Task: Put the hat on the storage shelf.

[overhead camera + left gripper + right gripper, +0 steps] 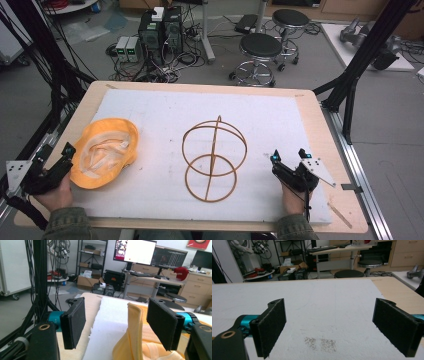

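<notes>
— Both tongs stand wide open and hold nothing, as we read it. Our left gripper sits at the table's near-left corner, our right gripper at the near right over bare white foam.

— And the thing we are after?

— We take it to be the yellow hat, lying crown down with its pale lining up, on the left part of the foam. From the left gripper it lies at about two o'clock, just beside the jaw tips; in the left gripper view its brim edge stands up between the jaws, nearer the right-hand one, not yet pinched. The hat's longer axis runs roughly from seven to one o'clock across the table.

— Which hand is nearer?

— The left, plainly — the right is well apart, with the wire stand between it and the hat. The stand sits at about eleven o'clock from the right gripper.

— Count?

— One hat, one wire stand of two rings on an upright rod, two grippers, one foam sheet. Closing on the brim looks like the left hand's next move.
</notes>
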A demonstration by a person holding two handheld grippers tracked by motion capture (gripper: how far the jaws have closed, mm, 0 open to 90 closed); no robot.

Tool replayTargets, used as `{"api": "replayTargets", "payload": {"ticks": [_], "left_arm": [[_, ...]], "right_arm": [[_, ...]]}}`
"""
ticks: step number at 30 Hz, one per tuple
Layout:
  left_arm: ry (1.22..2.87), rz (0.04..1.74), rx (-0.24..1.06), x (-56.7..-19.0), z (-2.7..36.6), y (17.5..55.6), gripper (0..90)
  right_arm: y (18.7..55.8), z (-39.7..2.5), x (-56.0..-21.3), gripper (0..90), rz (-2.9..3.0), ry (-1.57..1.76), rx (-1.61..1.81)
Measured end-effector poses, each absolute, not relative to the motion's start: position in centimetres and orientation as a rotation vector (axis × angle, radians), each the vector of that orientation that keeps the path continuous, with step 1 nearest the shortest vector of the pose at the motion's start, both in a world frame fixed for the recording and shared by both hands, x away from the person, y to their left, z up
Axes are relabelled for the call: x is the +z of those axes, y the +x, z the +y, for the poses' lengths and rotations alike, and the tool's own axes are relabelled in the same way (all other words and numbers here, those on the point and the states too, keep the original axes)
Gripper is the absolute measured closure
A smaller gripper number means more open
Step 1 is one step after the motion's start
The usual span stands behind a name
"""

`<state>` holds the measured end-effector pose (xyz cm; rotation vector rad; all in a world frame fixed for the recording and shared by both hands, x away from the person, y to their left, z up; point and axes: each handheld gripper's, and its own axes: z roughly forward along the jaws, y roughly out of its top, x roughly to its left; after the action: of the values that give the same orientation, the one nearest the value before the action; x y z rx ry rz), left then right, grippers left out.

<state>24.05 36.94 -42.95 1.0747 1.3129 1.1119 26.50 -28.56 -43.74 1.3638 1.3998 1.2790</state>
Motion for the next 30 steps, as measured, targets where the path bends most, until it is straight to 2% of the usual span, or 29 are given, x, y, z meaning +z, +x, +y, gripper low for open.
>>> {"api": "replayTargets", "payload": {"ticks": [5,21,30], "left_arm": [[1.115,1.304,1.128,-42.95,36.63,24.28,31.8],[1.067,1.3,1.128,-42.67,36.8,24.11,32.0],[1.139,1.268,1.108,-42.35,36.44,24.58,31.9]], "right_arm": [[26.7,-28.79,-43.9,10.5,1.397,1.4,1.284],[26.64,-28.84,-43.93,10.5,1.399,1.39,1.282],[26.59,-28.36,-43.76,10.5,1.416,1.331,1.253]]}}
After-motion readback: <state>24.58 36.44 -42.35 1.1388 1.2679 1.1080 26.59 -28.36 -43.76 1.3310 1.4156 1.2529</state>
